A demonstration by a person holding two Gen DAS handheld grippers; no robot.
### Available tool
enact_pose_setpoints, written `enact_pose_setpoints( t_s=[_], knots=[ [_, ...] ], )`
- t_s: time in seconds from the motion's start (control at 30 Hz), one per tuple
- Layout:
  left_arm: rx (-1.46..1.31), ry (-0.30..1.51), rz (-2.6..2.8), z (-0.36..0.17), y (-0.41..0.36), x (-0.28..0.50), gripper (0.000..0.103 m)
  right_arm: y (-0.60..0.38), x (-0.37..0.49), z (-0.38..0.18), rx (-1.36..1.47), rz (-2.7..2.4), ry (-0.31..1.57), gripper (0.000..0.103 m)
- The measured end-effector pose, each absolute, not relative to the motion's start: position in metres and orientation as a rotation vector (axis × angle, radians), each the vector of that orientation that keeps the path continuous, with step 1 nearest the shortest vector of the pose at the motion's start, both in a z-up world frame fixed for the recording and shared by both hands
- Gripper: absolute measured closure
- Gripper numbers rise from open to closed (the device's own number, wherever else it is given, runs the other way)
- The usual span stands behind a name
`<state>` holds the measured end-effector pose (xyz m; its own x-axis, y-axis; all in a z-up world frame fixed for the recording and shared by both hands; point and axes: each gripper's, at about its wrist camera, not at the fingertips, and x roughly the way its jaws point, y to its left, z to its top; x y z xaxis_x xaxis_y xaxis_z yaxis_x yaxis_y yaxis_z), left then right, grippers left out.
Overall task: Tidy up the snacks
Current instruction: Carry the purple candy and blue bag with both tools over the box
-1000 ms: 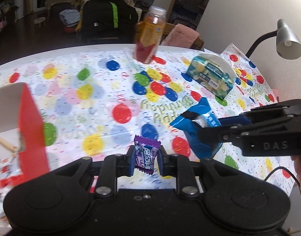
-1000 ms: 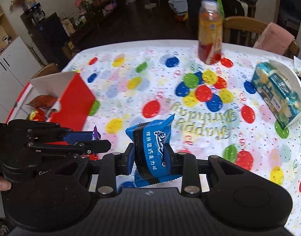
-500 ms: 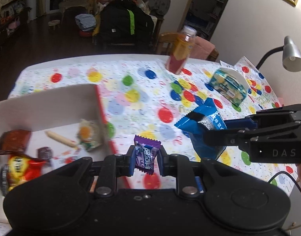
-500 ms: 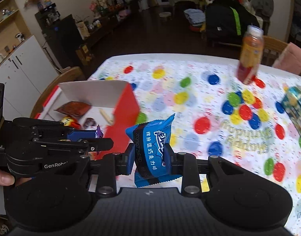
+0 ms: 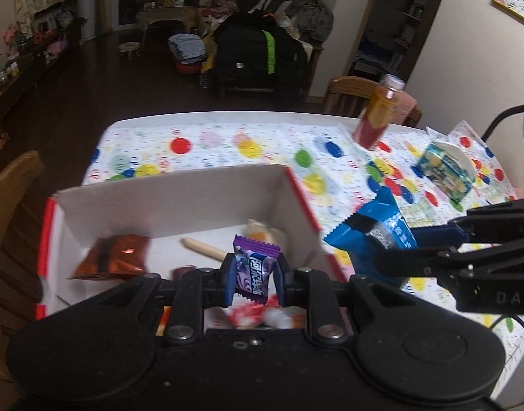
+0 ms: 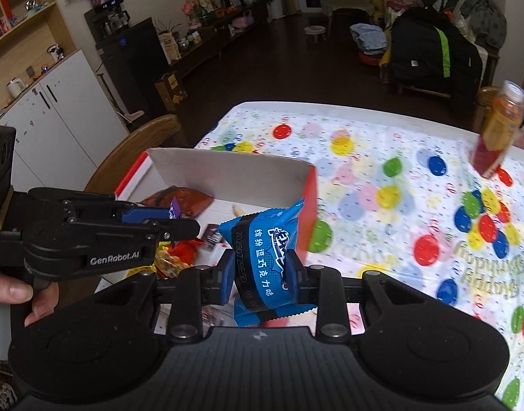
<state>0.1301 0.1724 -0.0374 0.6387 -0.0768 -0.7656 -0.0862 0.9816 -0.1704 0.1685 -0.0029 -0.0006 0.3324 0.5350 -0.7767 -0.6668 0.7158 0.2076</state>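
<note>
My left gripper point(image 5: 255, 279) is shut on a small purple candy packet point(image 5: 254, 271) and hangs over the open red-and-white box point(image 5: 179, 198). The box holds a brown packet point(image 5: 113, 257), a pale stick point(image 5: 202, 248) and other wrapped snacks. Just right of the box's red wall, my right gripper point(image 6: 260, 275) is shut on a blue snack packet point(image 6: 265, 250); the same packet point(image 5: 375, 233) shows at the right of the left wrist view. The left gripper point(image 6: 174, 221) appears from the side in the right wrist view, above the box point(image 6: 227, 174).
An orange drink bottle point(image 5: 378, 116) stands at the table's far right. A teal tissue pack point(image 5: 443, 171) lies near the lamp. Wooden chairs point(image 6: 138, 150) flank the table with the balloon-print cloth point(image 6: 382, 188). A hand point(image 6: 12, 291) holds the left gripper's handle.
Both grippers have moved left with their packets. The left one went from over the tablecloth to over the box; the right one came up beside the box's red wall.
</note>
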Motion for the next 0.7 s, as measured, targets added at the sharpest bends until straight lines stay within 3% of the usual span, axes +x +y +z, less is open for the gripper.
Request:
enact_pose_setpoints(
  t_s=[0.7],
  knots=[
    [-0.115, 1.004, 0.049, -0.088, 0.239, 0.186, 0.084, 0.095, 0.215, -0.054, -0.255, 0.768, 1.022, 0.073]
  ],
)
